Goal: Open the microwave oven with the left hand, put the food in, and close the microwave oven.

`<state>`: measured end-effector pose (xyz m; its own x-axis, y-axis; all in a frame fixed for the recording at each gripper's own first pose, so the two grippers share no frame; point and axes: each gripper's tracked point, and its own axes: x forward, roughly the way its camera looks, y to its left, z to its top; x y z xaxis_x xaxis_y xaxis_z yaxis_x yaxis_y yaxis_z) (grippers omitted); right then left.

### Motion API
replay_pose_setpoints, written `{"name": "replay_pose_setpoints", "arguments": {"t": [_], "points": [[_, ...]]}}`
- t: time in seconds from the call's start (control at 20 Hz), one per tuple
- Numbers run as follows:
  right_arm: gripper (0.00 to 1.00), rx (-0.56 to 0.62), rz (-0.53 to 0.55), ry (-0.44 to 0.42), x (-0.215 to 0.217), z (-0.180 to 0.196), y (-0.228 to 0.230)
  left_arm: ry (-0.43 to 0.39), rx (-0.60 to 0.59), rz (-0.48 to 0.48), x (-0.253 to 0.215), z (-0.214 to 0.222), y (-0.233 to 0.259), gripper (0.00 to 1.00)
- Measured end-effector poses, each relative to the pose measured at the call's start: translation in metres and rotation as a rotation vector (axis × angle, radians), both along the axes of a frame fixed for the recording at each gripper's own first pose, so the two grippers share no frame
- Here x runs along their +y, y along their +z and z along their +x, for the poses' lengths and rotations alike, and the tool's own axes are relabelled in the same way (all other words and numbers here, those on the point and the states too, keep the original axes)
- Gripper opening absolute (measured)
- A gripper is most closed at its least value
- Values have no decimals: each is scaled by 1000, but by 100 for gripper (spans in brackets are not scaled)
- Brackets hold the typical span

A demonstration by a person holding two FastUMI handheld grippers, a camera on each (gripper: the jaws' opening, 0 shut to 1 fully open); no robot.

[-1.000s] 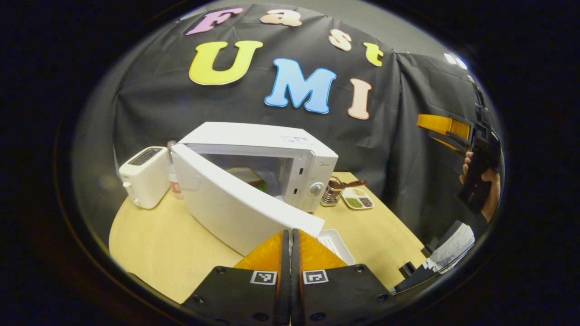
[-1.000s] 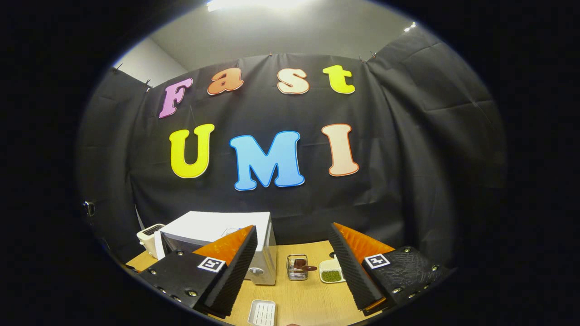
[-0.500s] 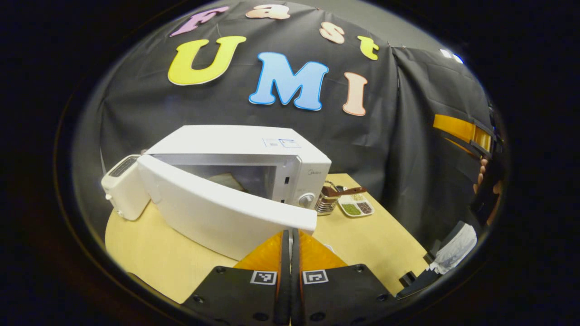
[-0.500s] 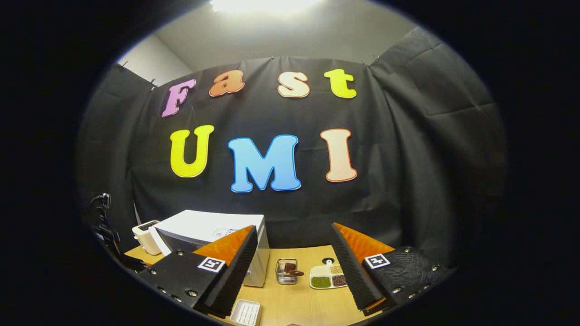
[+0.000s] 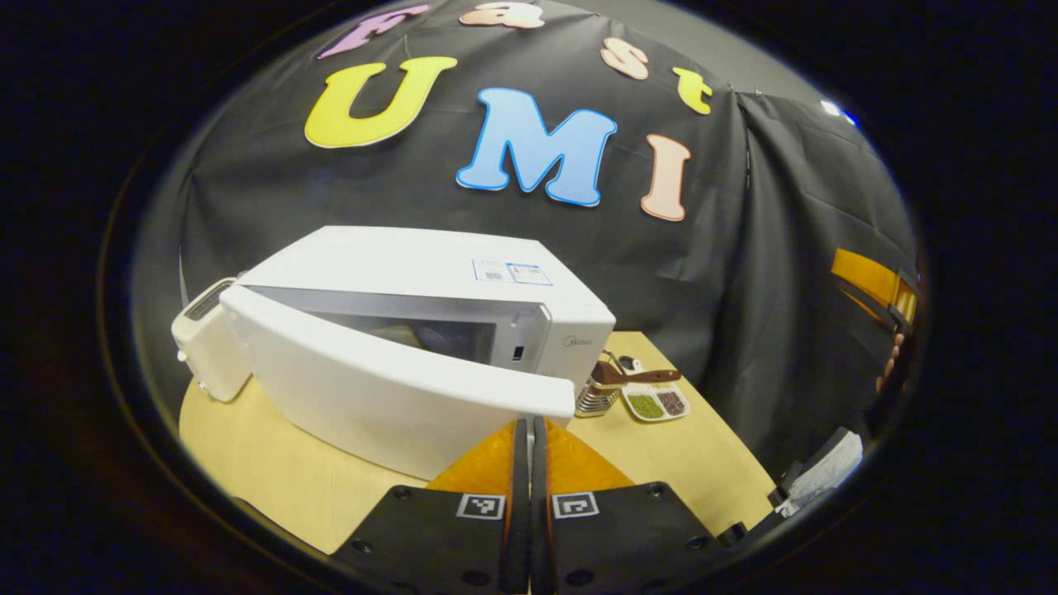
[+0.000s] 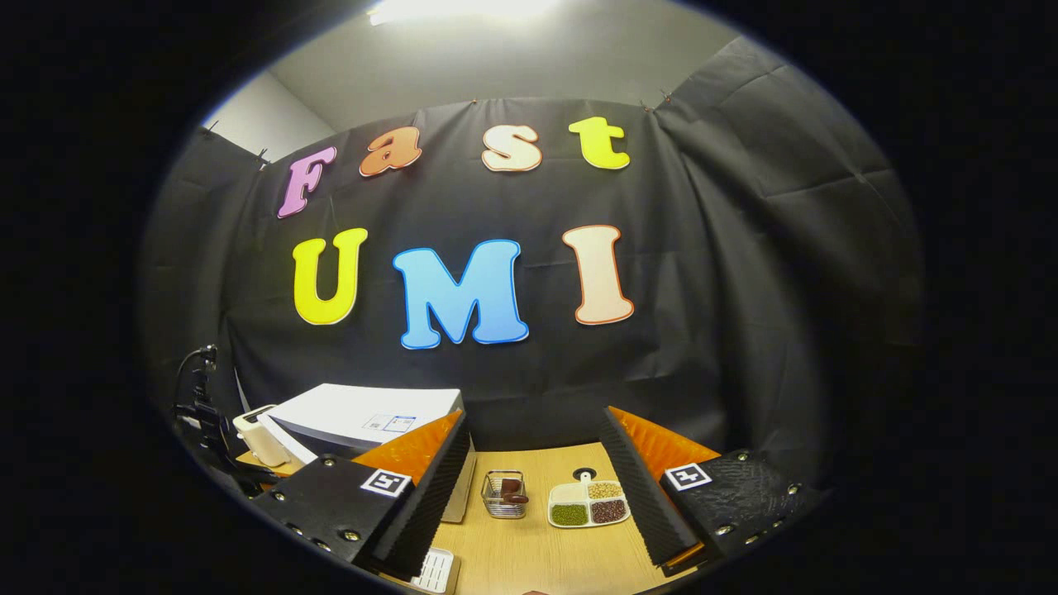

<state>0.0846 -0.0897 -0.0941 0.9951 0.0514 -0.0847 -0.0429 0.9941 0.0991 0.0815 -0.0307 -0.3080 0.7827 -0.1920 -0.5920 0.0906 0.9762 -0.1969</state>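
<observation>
With my closed left gripper [image 5: 525,430] pressing the ajar microwave door [image 5: 397,388], a glancing push may slip off before latching.

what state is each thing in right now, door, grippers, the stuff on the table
microwave door: ajar, nearly shut
microwave: upright on the table, something inside, too dim to name
left gripper: shut, empty, tips at the door's free edge
right gripper: open, empty
toaster: upright, beside the microwave
wire holder: upright
divided dish: flat, compartments filled
</observation>
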Motion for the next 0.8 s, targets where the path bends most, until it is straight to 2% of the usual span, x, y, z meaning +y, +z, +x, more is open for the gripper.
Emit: {"name": "replay_pose_setpoints", "arguments": {"t": [0.8], "points": [[95,9,40,31,-26,35,-13,44,-11,49,-12,66,-14,7]]}}
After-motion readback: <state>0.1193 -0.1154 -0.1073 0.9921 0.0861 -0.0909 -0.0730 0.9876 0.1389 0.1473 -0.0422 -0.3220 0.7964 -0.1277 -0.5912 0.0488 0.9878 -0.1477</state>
